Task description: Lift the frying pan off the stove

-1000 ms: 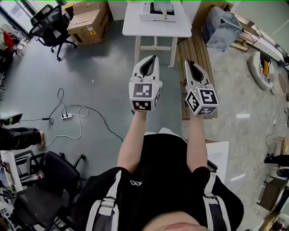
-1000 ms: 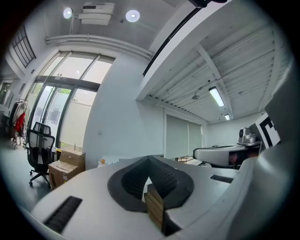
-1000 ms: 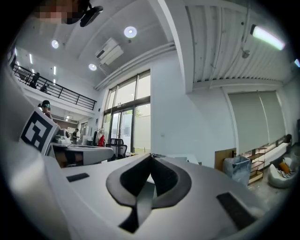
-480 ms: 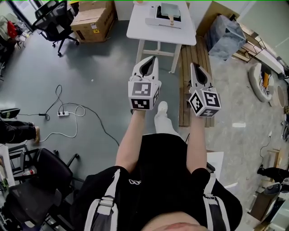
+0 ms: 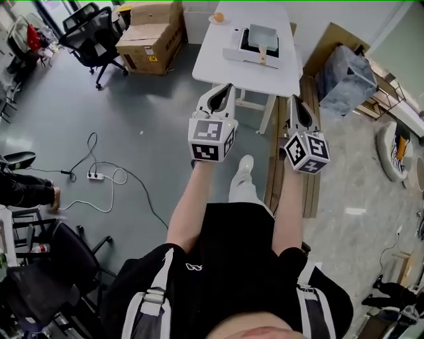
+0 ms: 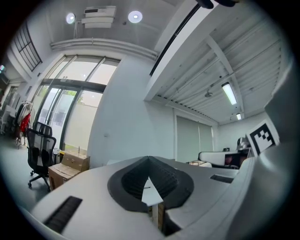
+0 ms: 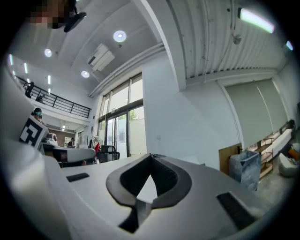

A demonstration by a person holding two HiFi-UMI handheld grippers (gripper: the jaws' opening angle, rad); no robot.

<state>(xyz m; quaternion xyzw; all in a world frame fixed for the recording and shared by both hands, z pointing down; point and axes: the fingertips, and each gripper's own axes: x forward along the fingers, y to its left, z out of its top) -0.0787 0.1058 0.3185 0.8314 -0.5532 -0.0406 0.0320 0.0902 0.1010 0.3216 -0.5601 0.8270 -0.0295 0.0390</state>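
Note:
In the head view a square grey frying pan [image 5: 261, 36] with a wooden handle sits on a white stove [image 5: 232, 50] on the white table [image 5: 218, 59] ahead. My left gripper [image 5: 224, 90] and right gripper [image 5: 295, 102] are held out in front of me at chest height, well short of the table. Both are shut with nothing between the jaws. In the left gripper view the left gripper [image 6: 149, 165] points upward at wall and ceiling. The right gripper [image 7: 151, 159] likewise looks up in the right gripper view, so neither shows the pan.
An orange ball [image 5: 218, 17] lies at the table's far edge. Cardboard boxes [image 5: 152, 36] and an office chair [image 5: 93, 33] stand to the left. A power strip with cables [image 5: 99, 176] lies on the floor. A wooden pallet [image 5: 311, 192] and a grey bin [image 5: 348, 79] are on the right.
The person has walked toward the table, which now shows more fully with pan and stove. Both grippers stay shut and held in the same pose.

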